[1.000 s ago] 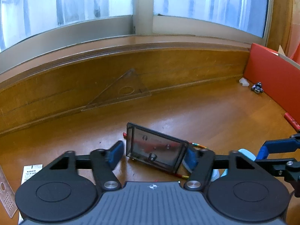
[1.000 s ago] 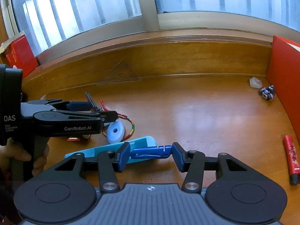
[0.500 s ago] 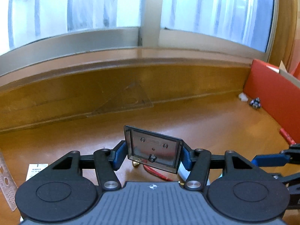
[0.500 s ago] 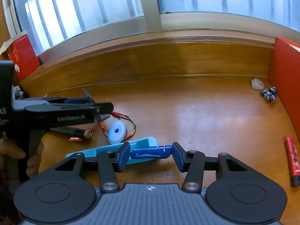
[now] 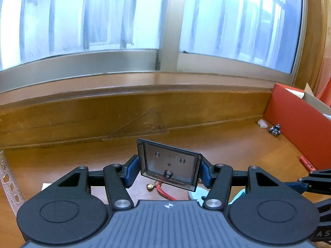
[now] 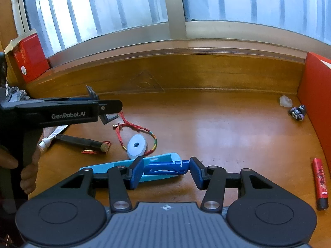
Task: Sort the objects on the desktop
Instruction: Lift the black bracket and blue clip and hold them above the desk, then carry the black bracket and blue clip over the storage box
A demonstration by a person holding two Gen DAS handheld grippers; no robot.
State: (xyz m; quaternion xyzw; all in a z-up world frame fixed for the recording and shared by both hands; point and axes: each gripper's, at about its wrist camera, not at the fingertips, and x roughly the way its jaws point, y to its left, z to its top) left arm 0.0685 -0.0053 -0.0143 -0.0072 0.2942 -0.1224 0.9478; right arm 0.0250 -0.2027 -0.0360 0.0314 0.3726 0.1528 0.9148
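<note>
- Left gripper (image 5: 168, 172): blue pads pinch the two short ends of a smoky transparent plastic lid (image 5: 169, 164), held upright and clear of the wooden desk (image 5: 227, 144).
- Right gripper (image 6: 166, 172): pads clamp a dark blue clip (image 6: 166, 168) end to end, just above a light blue case (image 6: 124, 164) lying on the desk.
- Near field: white tape roll (image 6: 136, 145) touching a red braided cord (image 6: 136, 127); a dark pen (image 6: 80, 141) to their left.
- Far field: clear set square (image 5: 142, 126) leaning on the back ledge; red box (image 5: 298, 128) at right, with a red lighter (image 6: 319, 183) beside it.
</note>
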